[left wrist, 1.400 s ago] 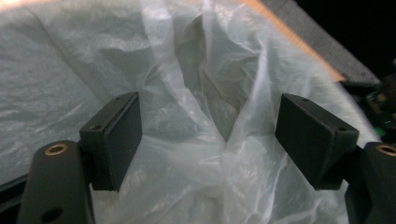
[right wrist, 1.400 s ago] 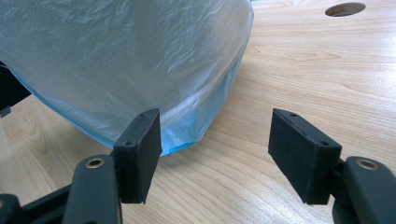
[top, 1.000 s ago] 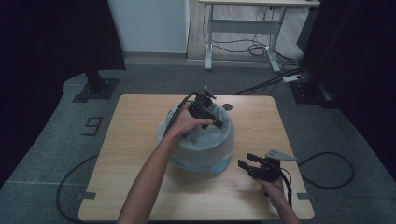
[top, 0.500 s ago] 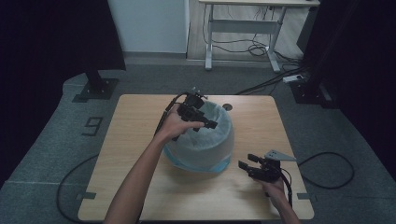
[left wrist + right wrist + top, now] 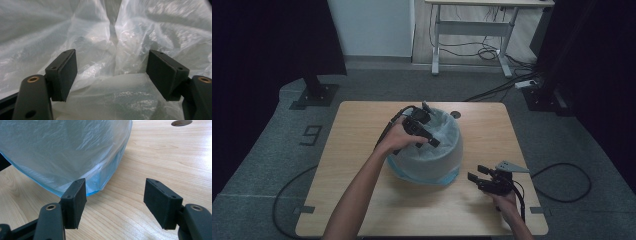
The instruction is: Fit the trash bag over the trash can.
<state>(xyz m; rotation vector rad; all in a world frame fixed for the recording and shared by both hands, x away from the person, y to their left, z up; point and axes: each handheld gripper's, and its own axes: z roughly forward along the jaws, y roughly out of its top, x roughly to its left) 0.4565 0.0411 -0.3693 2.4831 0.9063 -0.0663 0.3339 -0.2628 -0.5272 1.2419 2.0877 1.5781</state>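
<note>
bin liner, both grippers open

table [image 5: 362, 200] carries a bin [image 5: 439, 162] at its middle, lined with a clear plastic bag [image 5: 447, 132]. we hold the left gripper [image 5: 424, 135] inside the bag's mouth, jaws wide, gripping nothing; it has dipped lower than before. our right gripper [image 5: 477, 177] waits near right, jaws apart and empty, just beside the bin.

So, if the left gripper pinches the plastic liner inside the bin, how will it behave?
The plastic liner looks thin and crumpled, so it will probably fold and bunch between the jaws of the left gripper, not hold shape. Its glossy film may slip. It likely lifts before the bin moves, since it hangs loose.
</note>
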